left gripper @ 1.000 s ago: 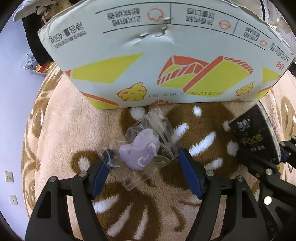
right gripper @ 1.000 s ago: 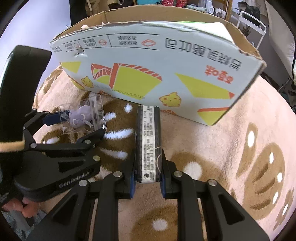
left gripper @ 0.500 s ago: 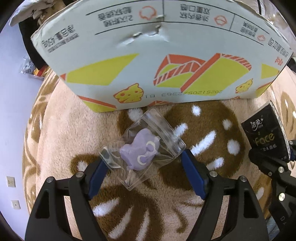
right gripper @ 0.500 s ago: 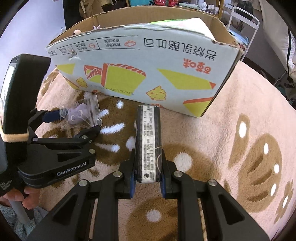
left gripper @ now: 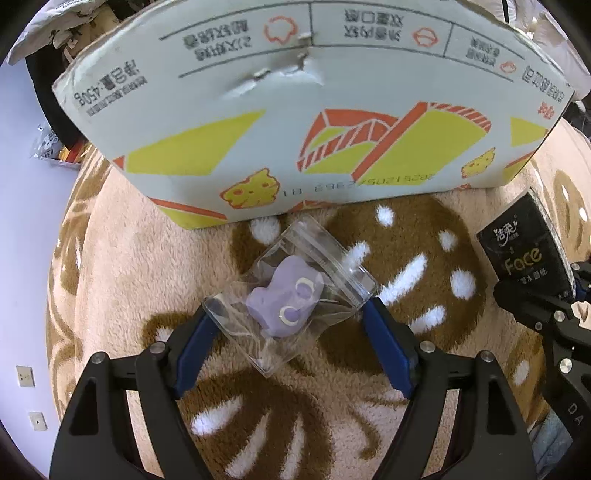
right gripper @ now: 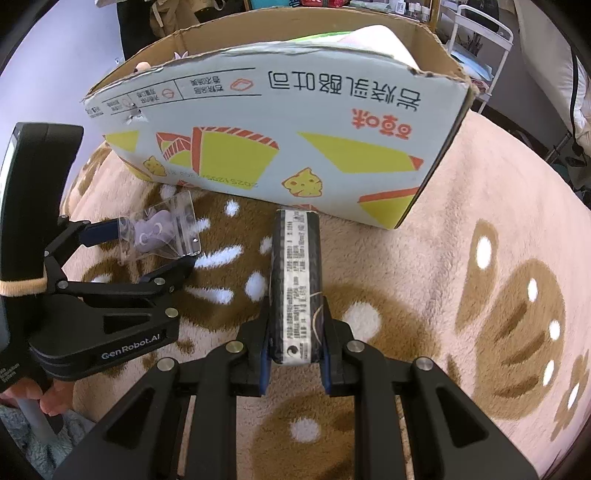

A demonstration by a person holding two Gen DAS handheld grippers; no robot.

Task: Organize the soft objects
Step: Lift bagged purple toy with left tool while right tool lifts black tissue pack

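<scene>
A clear zip bag with a purple soft toy (left gripper: 284,302) spans my left gripper (left gripper: 287,312), and its two corners press against the blue pads. In the right wrist view the bagged toy (right gripper: 155,229) hangs between the fingers of the left gripper (right gripper: 144,247), just above the blanket. My right gripper (right gripper: 295,325) is shut on a black tissue pack (right gripper: 295,266), which points toward the box. The same tissue pack (left gripper: 524,262) shows at the right edge of the left wrist view. The printed cardboard box (right gripper: 295,110) stands open-topped right behind both items.
Everything rests on a tan fleece blanket (left gripper: 110,277) with brown and white patterns. Soft items (right gripper: 369,35) fill the box. A person's hand (right gripper: 37,398) grips the left handle. A metal rack (right gripper: 480,37) stands beyond the box, and a wall with sockets (left gripper: 26,376) is on the left.
The left jaws have spread a little and the crumpled bag has flattened out between the pads. The right gripper keeps its hold on the tissue pack and has hardly moved.
</scene>
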